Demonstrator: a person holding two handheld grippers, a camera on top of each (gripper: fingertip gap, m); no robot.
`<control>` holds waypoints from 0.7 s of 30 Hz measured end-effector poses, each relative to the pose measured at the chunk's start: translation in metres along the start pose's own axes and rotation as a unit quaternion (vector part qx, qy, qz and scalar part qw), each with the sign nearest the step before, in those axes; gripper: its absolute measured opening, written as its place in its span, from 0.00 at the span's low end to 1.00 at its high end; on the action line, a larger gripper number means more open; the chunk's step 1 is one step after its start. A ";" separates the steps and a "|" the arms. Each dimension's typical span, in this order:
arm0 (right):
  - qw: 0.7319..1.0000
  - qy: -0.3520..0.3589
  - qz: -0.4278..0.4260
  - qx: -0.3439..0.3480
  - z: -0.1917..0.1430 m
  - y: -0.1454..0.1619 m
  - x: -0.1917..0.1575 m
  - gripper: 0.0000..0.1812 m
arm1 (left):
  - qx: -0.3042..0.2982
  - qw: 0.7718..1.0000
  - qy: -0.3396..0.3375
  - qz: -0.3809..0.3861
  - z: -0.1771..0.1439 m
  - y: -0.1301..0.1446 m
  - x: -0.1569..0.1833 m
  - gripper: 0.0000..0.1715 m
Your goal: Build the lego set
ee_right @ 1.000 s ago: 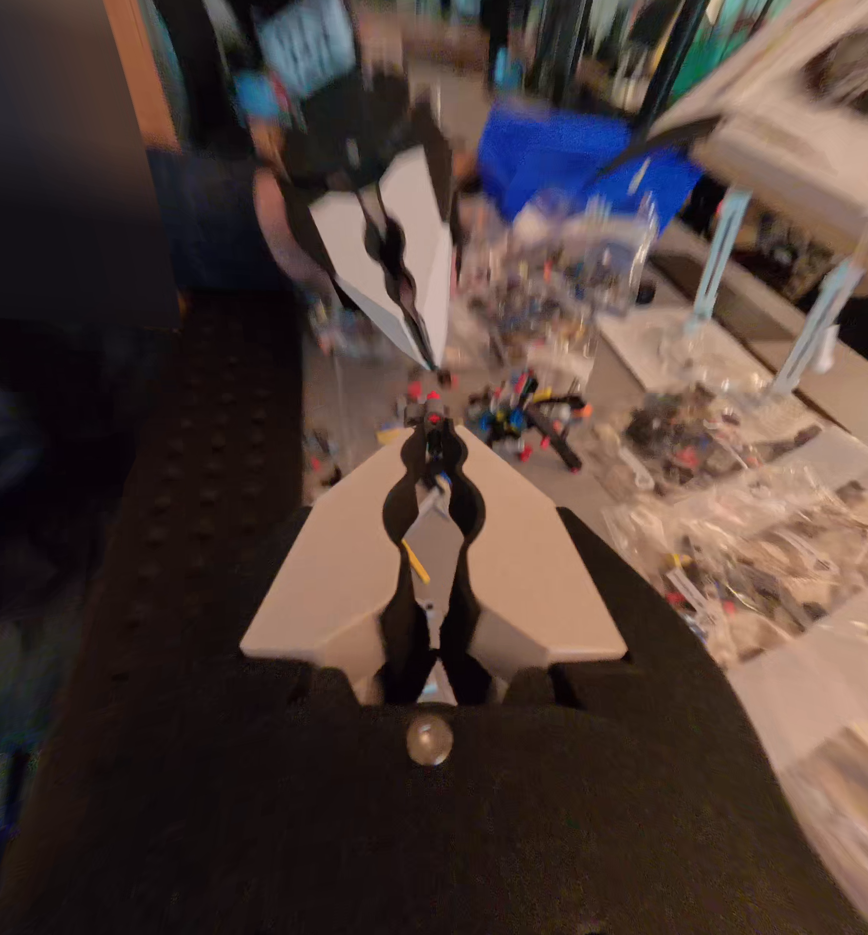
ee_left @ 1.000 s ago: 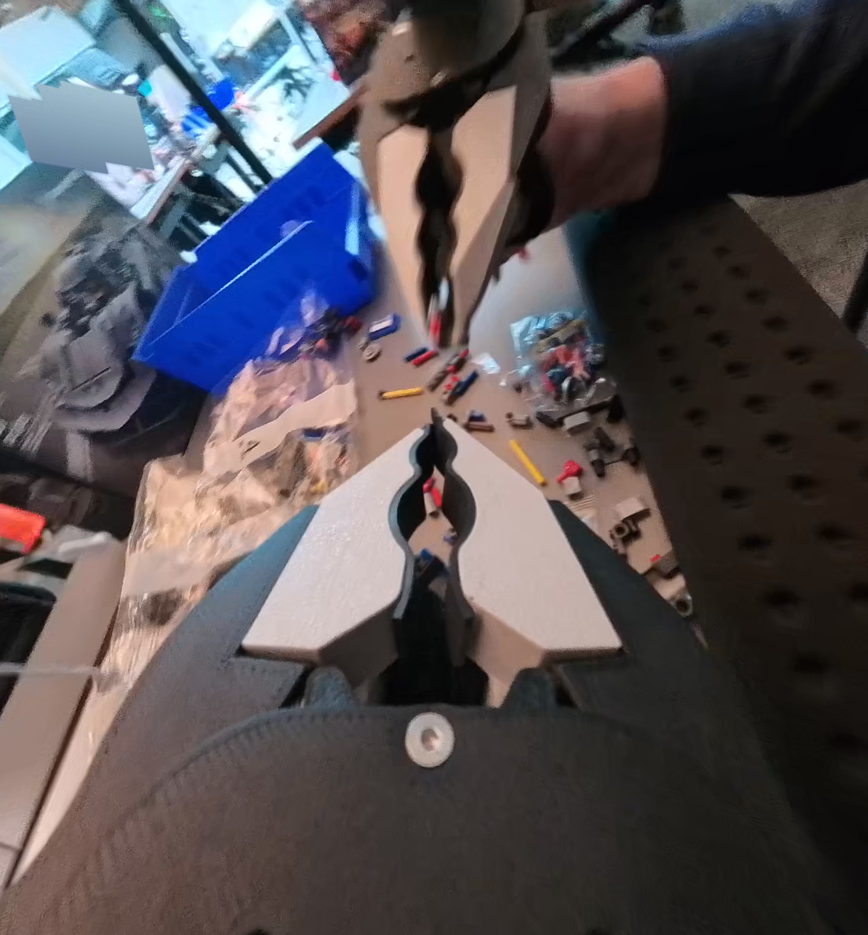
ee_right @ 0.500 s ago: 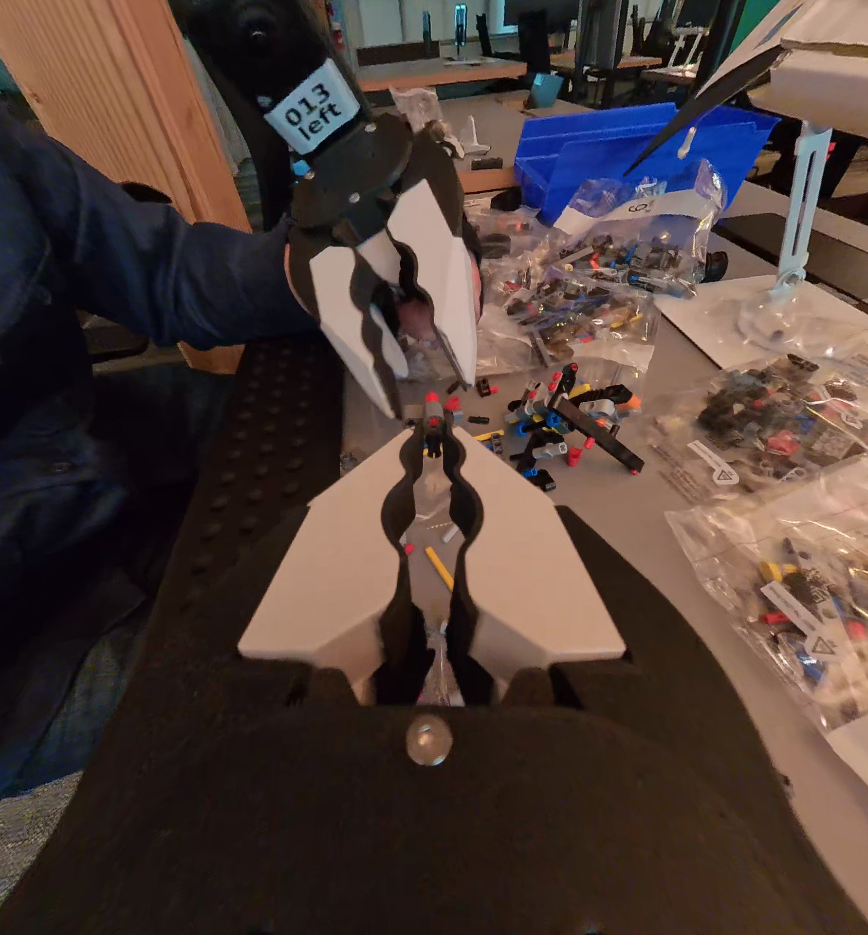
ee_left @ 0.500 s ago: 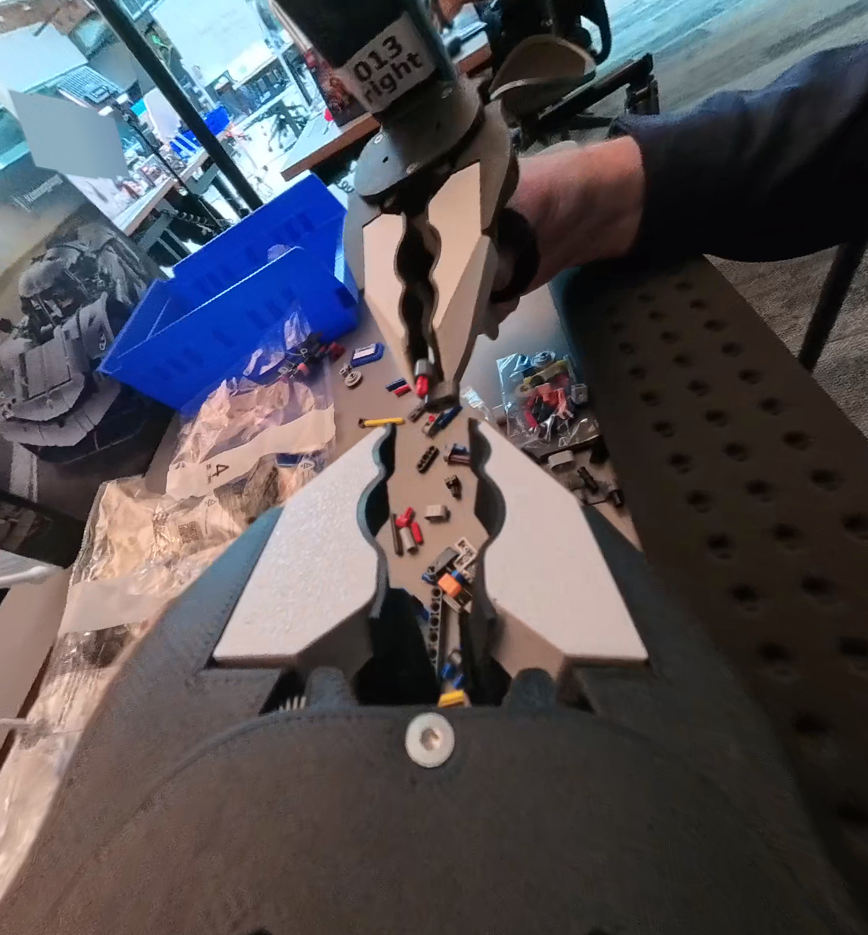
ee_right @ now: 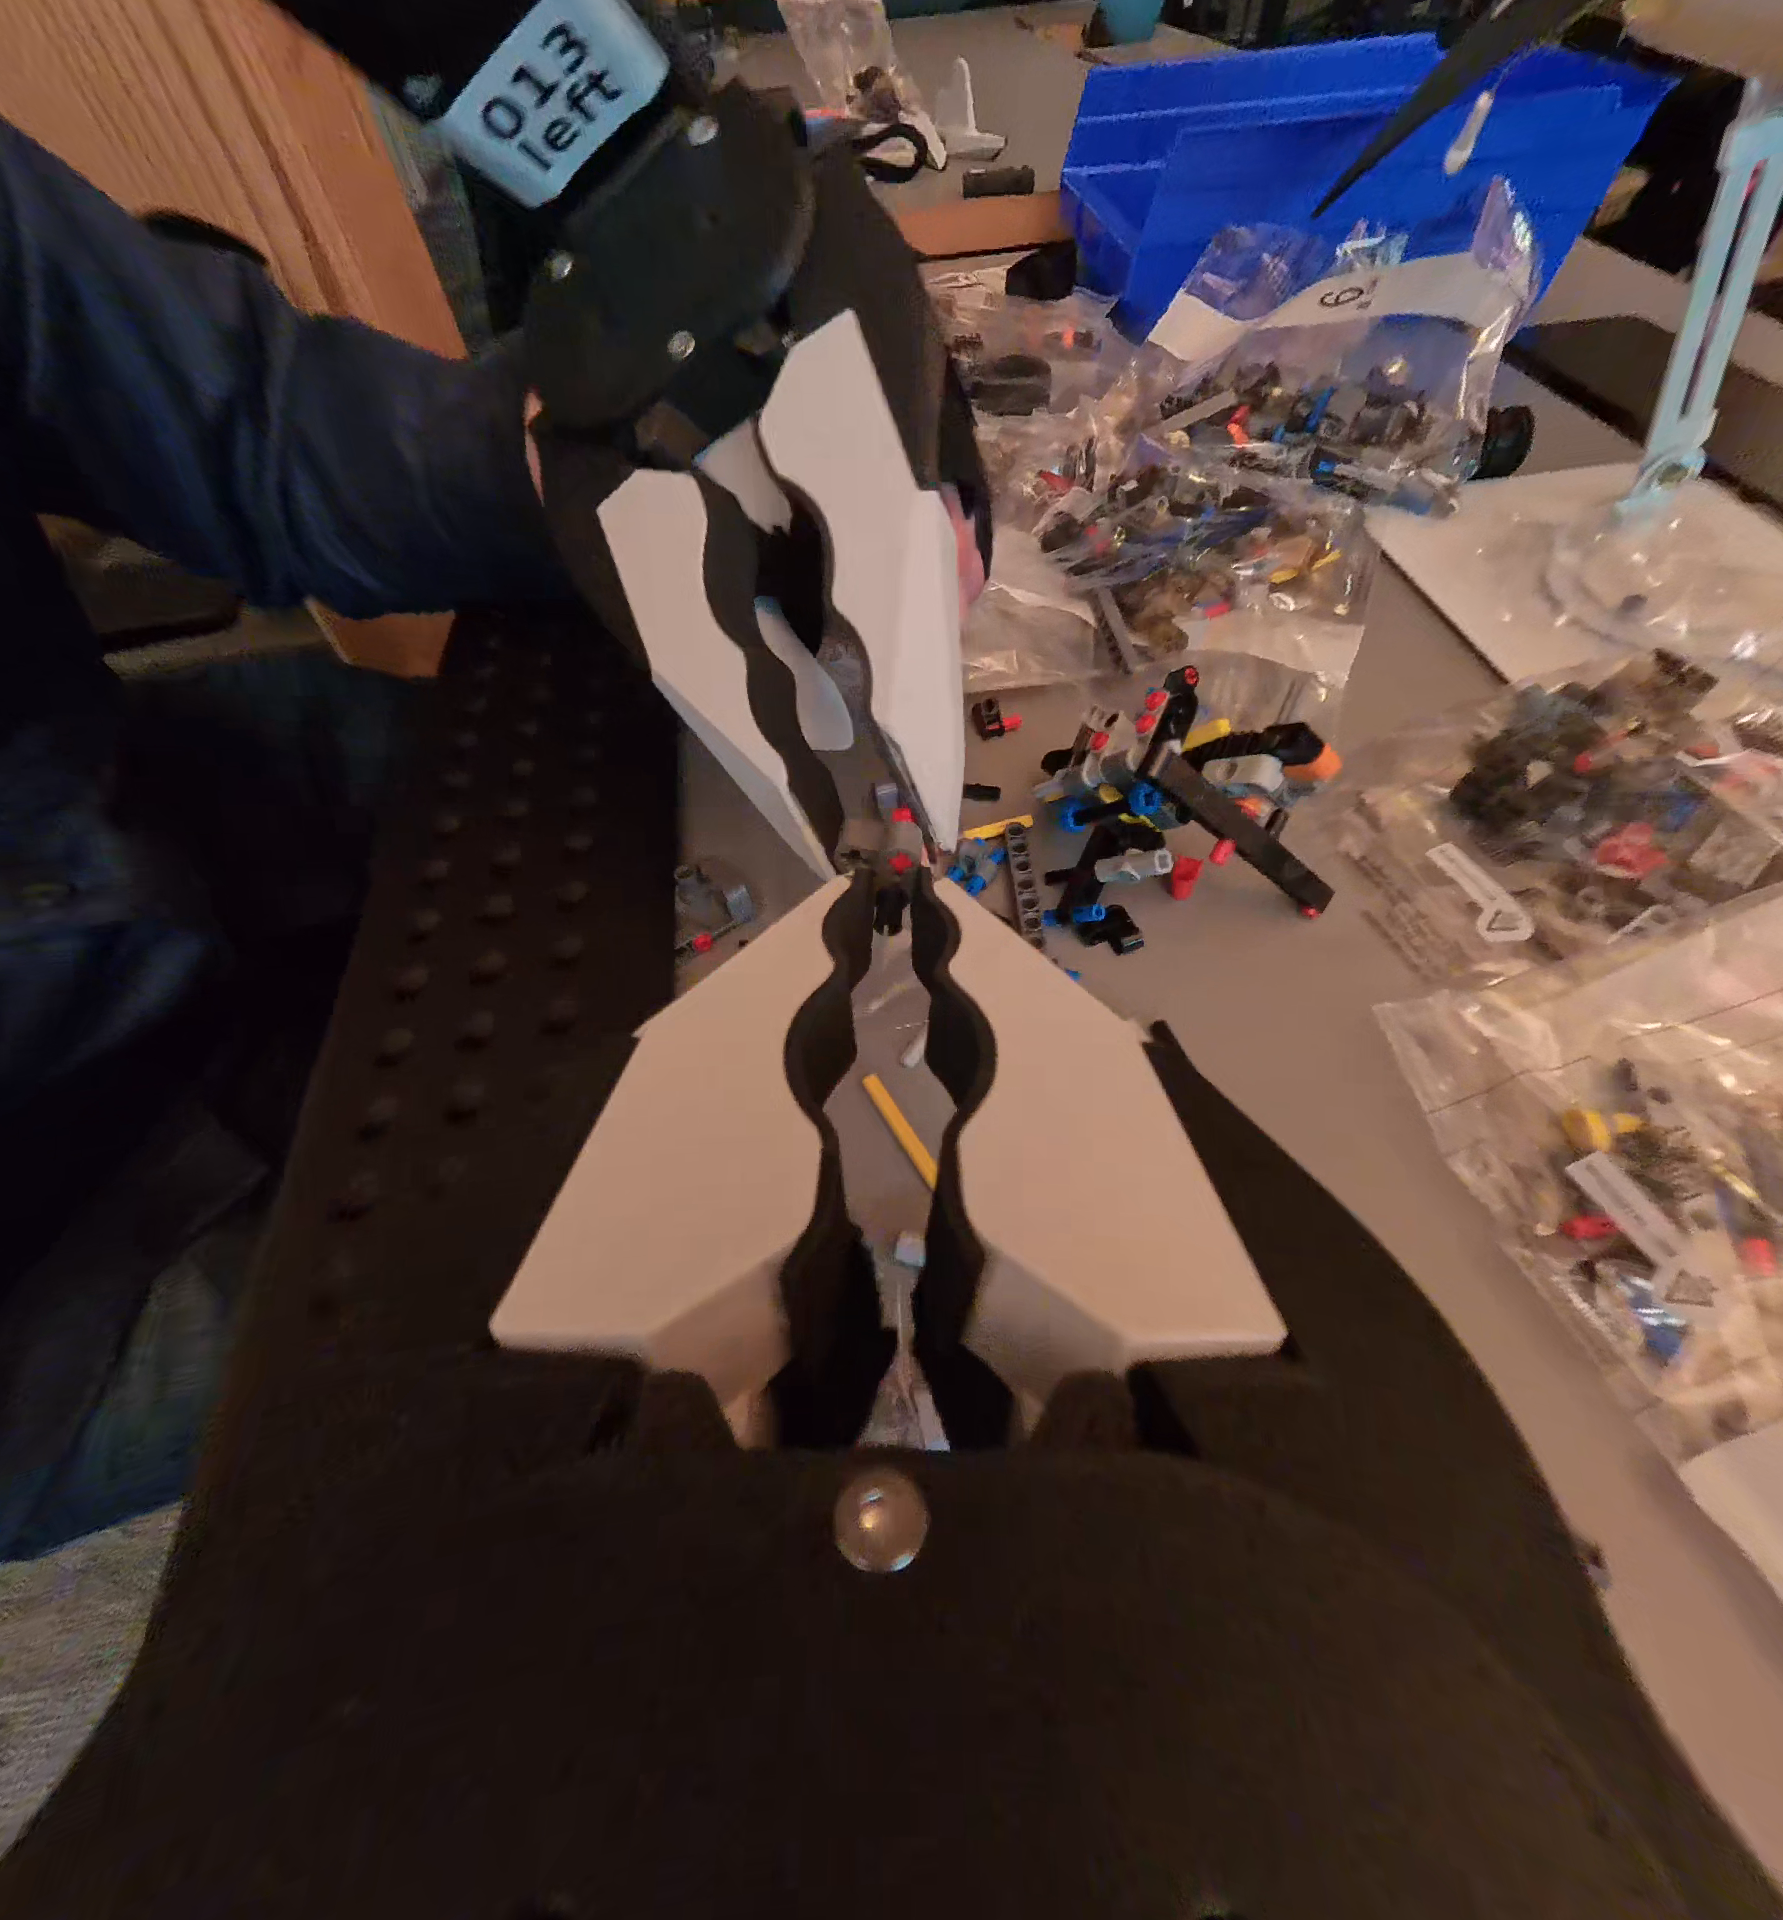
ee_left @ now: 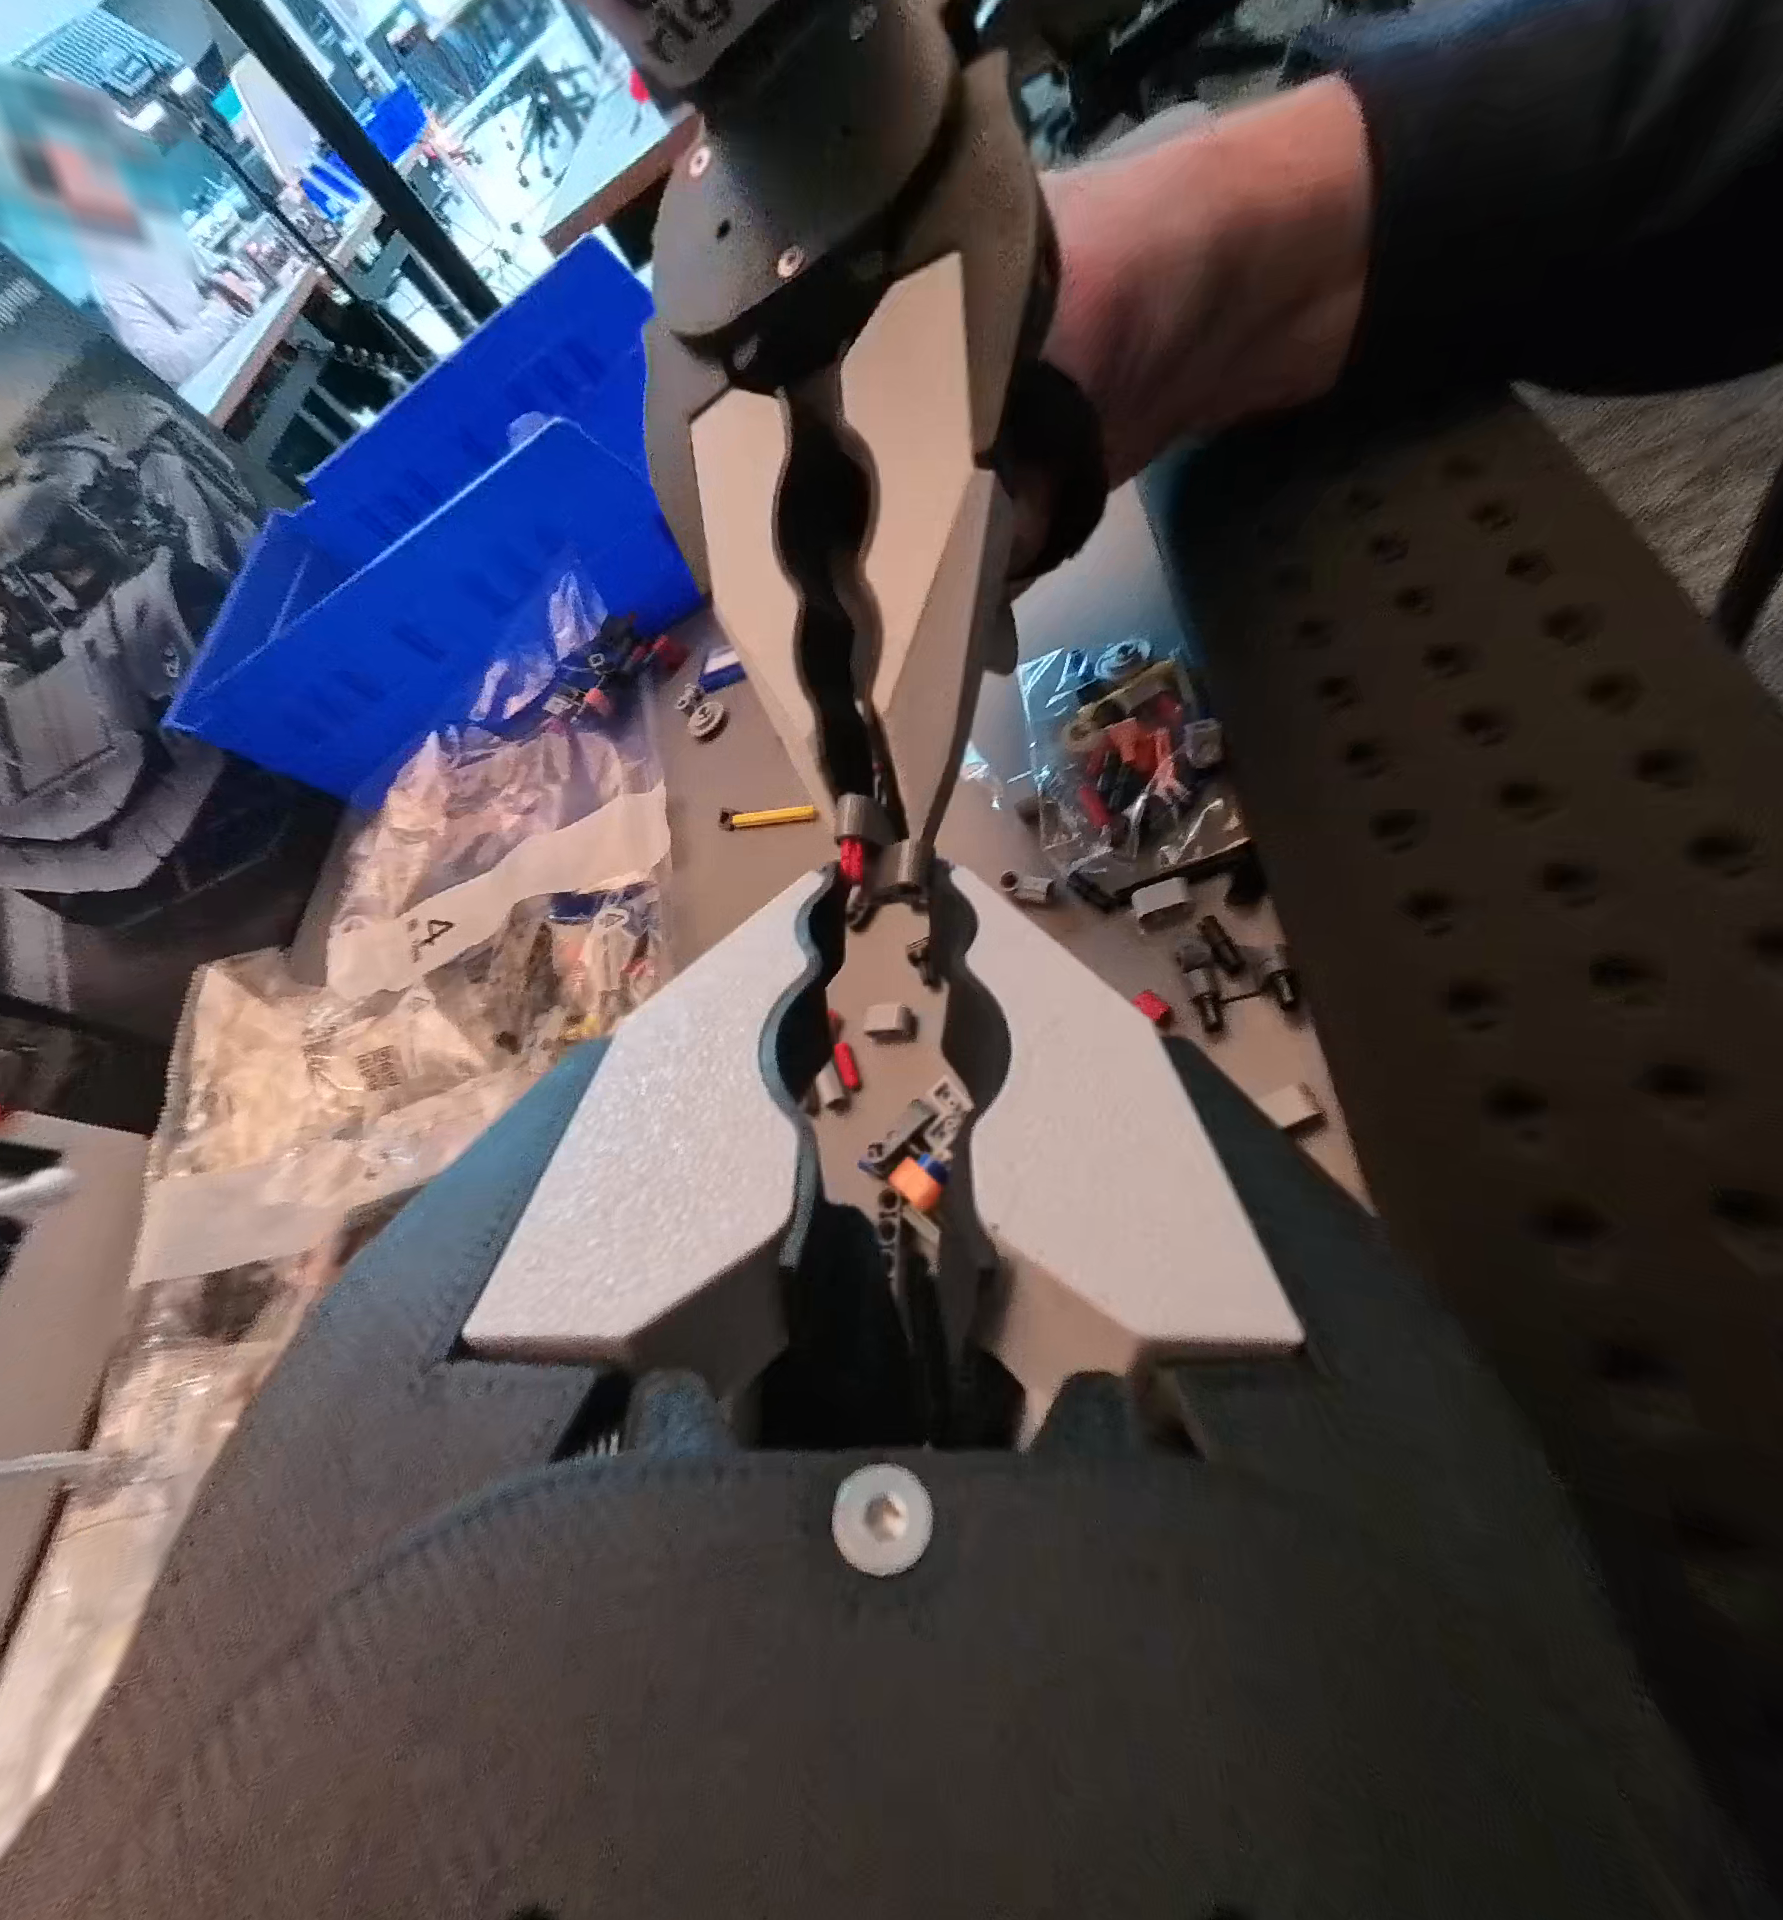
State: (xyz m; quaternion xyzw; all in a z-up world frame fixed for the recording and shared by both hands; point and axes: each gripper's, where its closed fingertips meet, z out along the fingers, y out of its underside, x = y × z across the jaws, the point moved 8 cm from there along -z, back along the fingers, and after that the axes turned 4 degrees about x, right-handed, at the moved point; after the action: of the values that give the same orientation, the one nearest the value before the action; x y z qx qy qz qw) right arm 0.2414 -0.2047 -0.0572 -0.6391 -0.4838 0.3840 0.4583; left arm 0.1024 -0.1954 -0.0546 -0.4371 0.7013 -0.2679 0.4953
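Observation:
My left gripper [ee_left: 889,883] and right gripper [ee_left: 882,821] meet tip to tip above the grey table [ee_left: 1063,623]. Between them is a small grey-and-red lego piece [ee_left: 859,826]. In the right wrist view my right gripper [ee_right: 889,894] is shut on the piece's dark lower end. The piece [ee_right: 902,831] reaches up into the tips of the left gripper [ee_right: 892,842]. The left jaws stand a narrow gap apart, closed in on the piece's grey end. Loose small pieces [ee_left: 908,1143] lie on the table below.
A partly built black, blue and red assembly [ee_right: 1178,790] lies to the right of the tips. Clear bags of parts [ee_right: 1230,468] [ee_left: 471,935], blue bins [ee_left: 430,582] and a yellow axle [ee_left: 767,818] are around. A black perforated panel [ee_left: 1541,831] borders the table. My left and right fingertips are right by each other.
The left gripper was shut a second ago, opened wide, and has now narrowed around the piece. The two grippers have come together tip to tip. The right gripper stays shut on the piece.

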 end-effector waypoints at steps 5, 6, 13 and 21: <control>0.998 0.021 -0.058 0.011 -0.004 -0.008 -0.008 0.03 | 0.050 0.994 0.037 -0.089 -0.006 -0.002 -0.006 0.07; 0.998 0.018 -0.062 0.013 -0.004 -0.009 -0.009 0.03 | 0.062 0.991 0.048 -0.105 -0.007 -0.002 -0.007 0.07; 0.997 0.019 -0.079 -0.003 -0.002 -0.007 -0.013 0.02 | 0.069 0.986 0.078 -0.133 -0.008 0.000 -0.008 0.07; 0.990 0.053 -0.133 -0.003 -0.001 -0.010 -0.017 0.02 | 0.082 0.977 0.096 -0.174 -0.005 0.000 -0.009 0.11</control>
State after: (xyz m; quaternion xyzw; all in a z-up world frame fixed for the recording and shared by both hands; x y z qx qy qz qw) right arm 0.2356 -0.2200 -0.0463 -0.5898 -0.5404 0.2838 0.5287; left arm 0.0990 -0.1881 -0.0485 -0.4825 0.6346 -0.4470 0.4058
